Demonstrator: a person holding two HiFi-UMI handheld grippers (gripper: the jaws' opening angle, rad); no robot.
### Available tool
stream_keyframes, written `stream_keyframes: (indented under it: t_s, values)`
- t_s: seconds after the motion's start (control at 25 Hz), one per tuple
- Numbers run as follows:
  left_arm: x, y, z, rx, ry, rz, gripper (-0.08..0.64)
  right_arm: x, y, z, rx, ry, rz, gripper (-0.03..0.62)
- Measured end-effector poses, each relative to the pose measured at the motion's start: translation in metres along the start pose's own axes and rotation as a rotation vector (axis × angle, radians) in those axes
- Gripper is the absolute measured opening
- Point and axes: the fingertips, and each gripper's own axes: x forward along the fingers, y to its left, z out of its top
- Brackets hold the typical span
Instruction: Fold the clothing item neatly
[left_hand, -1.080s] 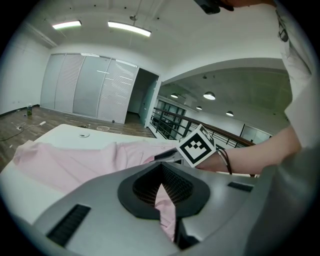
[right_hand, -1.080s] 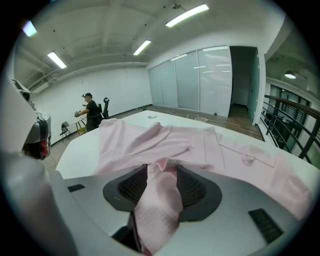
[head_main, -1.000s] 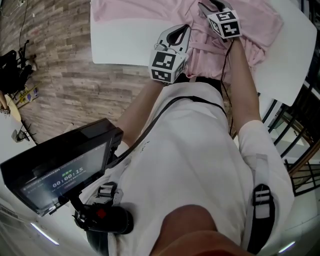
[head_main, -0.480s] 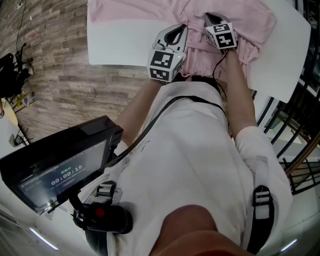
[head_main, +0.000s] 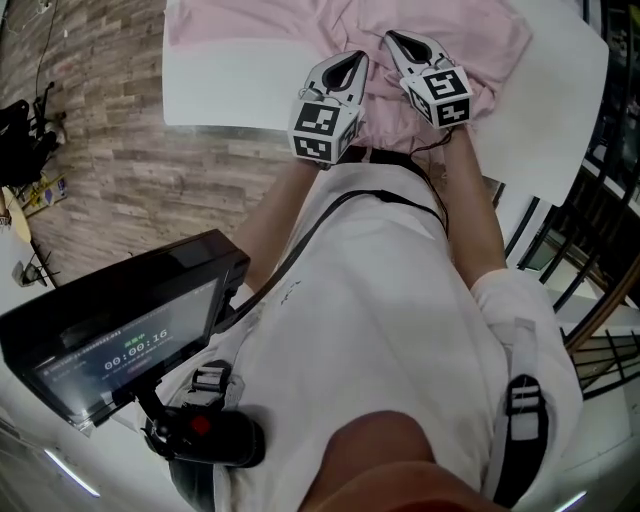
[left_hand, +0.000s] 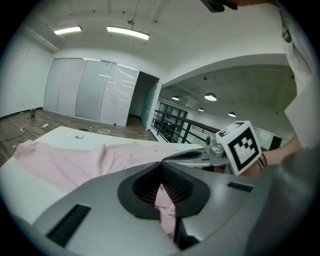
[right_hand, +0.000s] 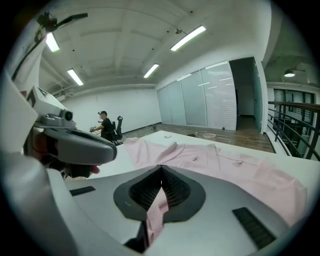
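Now, both tongs grip the near edge of the pink shirt (head_main: 250, 22), which lies spread and rumpled across the white surface (head_main: 230, 95).

Left tongs (head_main: 354, 60): closed, with a tuck of pink cloth pinched between the ribbed pads, as the left gripper view shows. Right tongs (head_main: 391, 38): likewise clamped on a strip of the same cloth, which hangs down from between the pads in the right gripper view. The two sit just beside each other at the edge of the surface nearest my body.

Progress, as I judge it: the task is at its start. I see no finished fold. The cloth is bunched round my tongs, and one part trails off toward the far left of the surface. What is left is to lift and flatten the shirt, then make every fold.

Writing: the monitor (head_main: 120, 330) mounted below my chest shows a timer that reads 00:00:16; the line above it is too small to read. The marker cubes carry only black-and-white squares. I find no brand or label on the shirt.
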Motion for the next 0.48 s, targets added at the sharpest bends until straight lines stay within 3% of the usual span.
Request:
stream_keyframes:
  t_s: [0.16, 0.36, 0.48]
  values:
    - [-0.001, 0.014, 0.004, -0.032, -0.010, 0.036, -0.002, -0.001, 0.024, 0.019, 0.010, -0.054, 0.061, 0.005]
    - [-0.007, 0.064, 0.000, -0.107, 0.006, 0.133, -0.002, 0.019, 0.047, 0.042, -0.025, -0.060, 0.127, 0.005]
    - [-0.002, 0.071, 0.003, -0.096, 0.026, 0.206, -0.002, 0.003, 0.048, 0.050, -0.037, -0.082, 0.186, 0.005]
